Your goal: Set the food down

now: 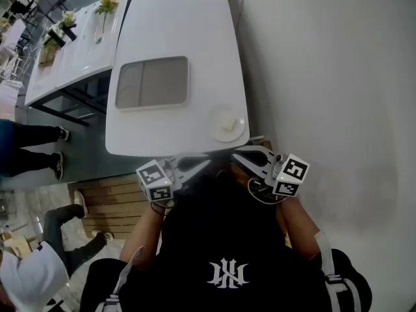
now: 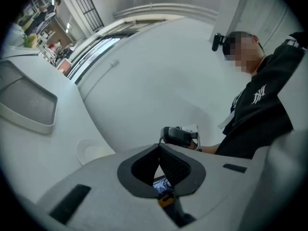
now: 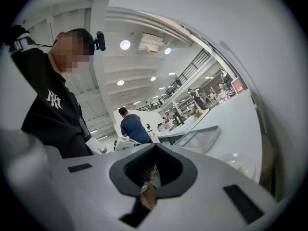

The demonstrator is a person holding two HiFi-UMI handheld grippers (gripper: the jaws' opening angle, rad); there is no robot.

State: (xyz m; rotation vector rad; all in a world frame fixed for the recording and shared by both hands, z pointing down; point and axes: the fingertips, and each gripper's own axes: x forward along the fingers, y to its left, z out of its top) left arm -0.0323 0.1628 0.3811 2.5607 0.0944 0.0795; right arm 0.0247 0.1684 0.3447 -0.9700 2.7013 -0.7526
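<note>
In the head view a small white plate (image 1: pixel 239 127) sits at the near right corner of the white table (image 1: pixel 175 25), with a pale piece of food (image 1: pixel 227 123) lying on it. My left gripper (image 1: pixel 207 164) and right gripper (image 1: pixel 236 155) hang just off the table's near edge, close to my chest, tips pointing at each other. Both are shut and hold nothing. The left gripper view shows its shut jaws (image 2: pixel 160 147), the right gripper (image 2: pixel 180 136) beyond them, and the plate (image 2: pixel 94 151). In the right gripper view its shut jaws (image 3: pixel 154 146) face the plate (image 3: pixel 241 161).
A grey tray (image 1: pixel 151 82) lies on the table beyond the plate, also seen as the tray (image 3: pixel 202 137) and the tray (image 2: pixel 26 102). A white wall (image 1: pixel 325 77) runs along the right. A second table with flowers (image 1: pixel 107 4) and people's legs (image 1: pixel 39 142) are at the left.
</note>
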